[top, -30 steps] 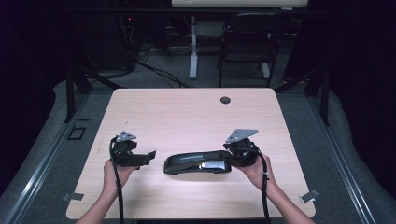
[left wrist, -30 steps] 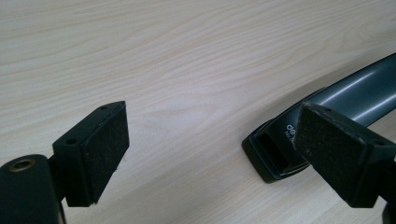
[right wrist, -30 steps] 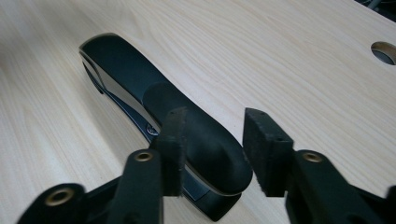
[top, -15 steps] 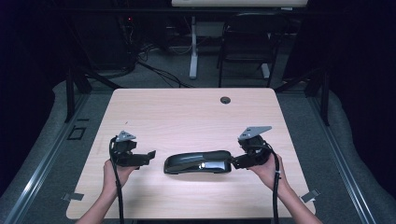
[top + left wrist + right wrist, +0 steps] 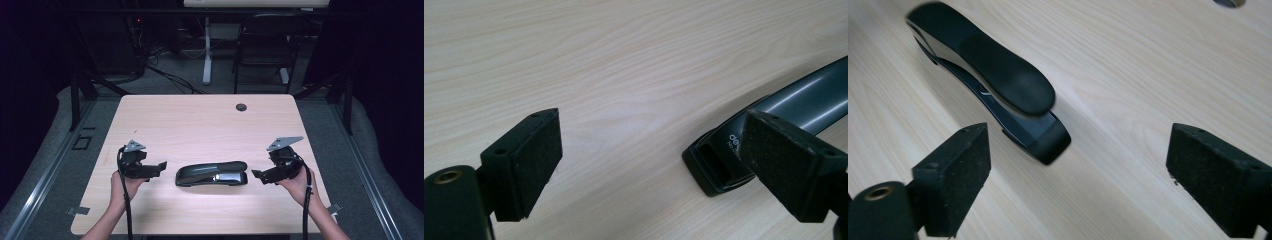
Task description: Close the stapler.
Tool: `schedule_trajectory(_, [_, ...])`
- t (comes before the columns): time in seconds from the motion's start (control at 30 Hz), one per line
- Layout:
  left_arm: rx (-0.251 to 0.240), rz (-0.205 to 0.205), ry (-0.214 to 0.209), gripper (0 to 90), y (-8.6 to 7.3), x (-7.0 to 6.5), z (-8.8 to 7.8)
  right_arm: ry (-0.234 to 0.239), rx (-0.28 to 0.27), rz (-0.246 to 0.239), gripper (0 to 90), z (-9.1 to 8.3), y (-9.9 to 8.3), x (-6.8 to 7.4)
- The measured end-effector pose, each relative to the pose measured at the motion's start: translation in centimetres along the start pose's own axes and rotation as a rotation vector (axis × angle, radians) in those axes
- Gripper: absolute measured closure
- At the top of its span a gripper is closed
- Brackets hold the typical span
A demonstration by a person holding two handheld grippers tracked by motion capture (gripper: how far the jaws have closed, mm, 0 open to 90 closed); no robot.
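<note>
Where they gripped the stapler (image 5: pixel 212 173), the right tongs (image 5: pixel 261 176) have just opened, withdrawn, empty.

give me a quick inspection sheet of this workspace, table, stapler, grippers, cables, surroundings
surface: light wood table, bare apart from a small round dark grommet near the far edge
job's things: black stapler lying flat near the front middle, touched by neither gripper
clutter: nothing seen
grippers: left gripper open, jaws toward the stapler's left end, apart from it; right gripper open, its jaws have just been opening, nothing between them, apart from the stapler's right end
cables: a black cable trails from the left gripper along the forearm, another from the right; loose cables on the floor beyond the table
surroundings: dark room, folding chair and a white table leg behind
</note>
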State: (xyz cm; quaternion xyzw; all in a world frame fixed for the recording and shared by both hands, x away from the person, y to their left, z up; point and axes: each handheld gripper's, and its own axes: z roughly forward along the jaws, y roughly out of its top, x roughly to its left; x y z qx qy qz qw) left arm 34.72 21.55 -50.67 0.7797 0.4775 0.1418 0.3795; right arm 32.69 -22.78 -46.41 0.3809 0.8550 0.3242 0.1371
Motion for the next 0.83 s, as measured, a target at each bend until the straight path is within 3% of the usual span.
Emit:
schedule_trajectory(0.3, [0.007,0.016,-0.003,10.6,0.0,0.0,0.1,-0.049,0.071,0.037,3.0,-0.2,-2.9,-1.7])
schedule_trajectory(0.4, [0.007,0.014,-0.005,10.5,0.0,-0.1,0.2,-0.103,0.120,0.008,2.7,-0.1,-3.9,-2.0])
schedule_trajectory(0.6, [0.007,0.029,-0.008,9.7,0.1,-0.3,0.4,-0.143,0.201,-0.015,0.7,0.7,-5.5,-2.6])
schedule_trajectory(0.73, [0.024,0.035,-0.018,8.9,0.0,-0.4,0.8,-0.116,0.258,-0.031,1.0,1.5,-5.8,-3.0])
schedule_trajectory(0.83, [0.034,0.062,-0.013,8.7,0.0,-0.4,1.0,-0.117,0.286,-0.033,1.0,2.0,-6.1,-3.3])
